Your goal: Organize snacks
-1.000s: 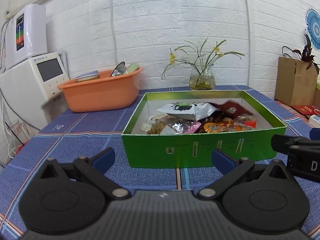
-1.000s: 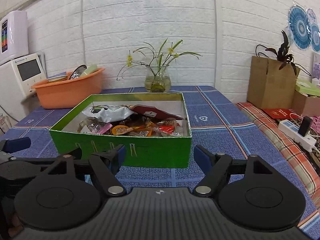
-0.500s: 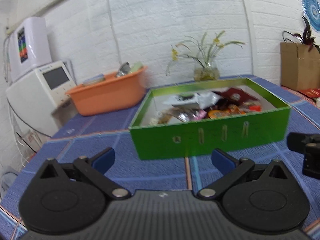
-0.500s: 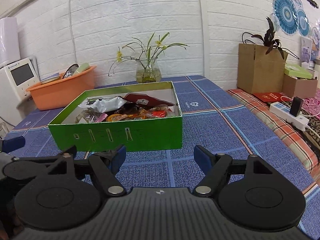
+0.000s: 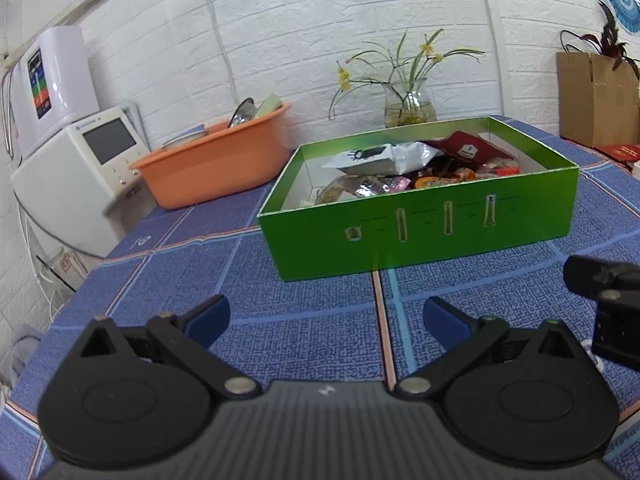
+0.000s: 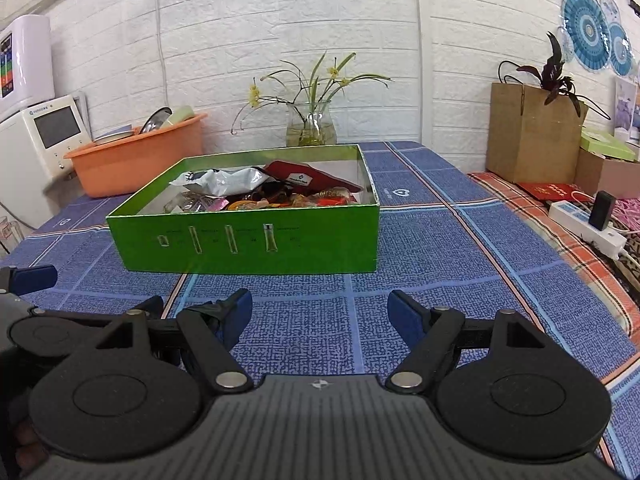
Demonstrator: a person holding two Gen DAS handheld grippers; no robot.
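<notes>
The left gripper [image 5: 326, 320] and right gripper [image 6: 320, 312] both hover low over the blue tablecloth [image 6: 440, 248], jaws spread wide and holding nothing. Ahead of them sits a green box [image 6: 248, 240] piled with snack packets [image 6: 224, 180]; an orange tub [image 5: 212, 164] stands behind its left side
</notes>
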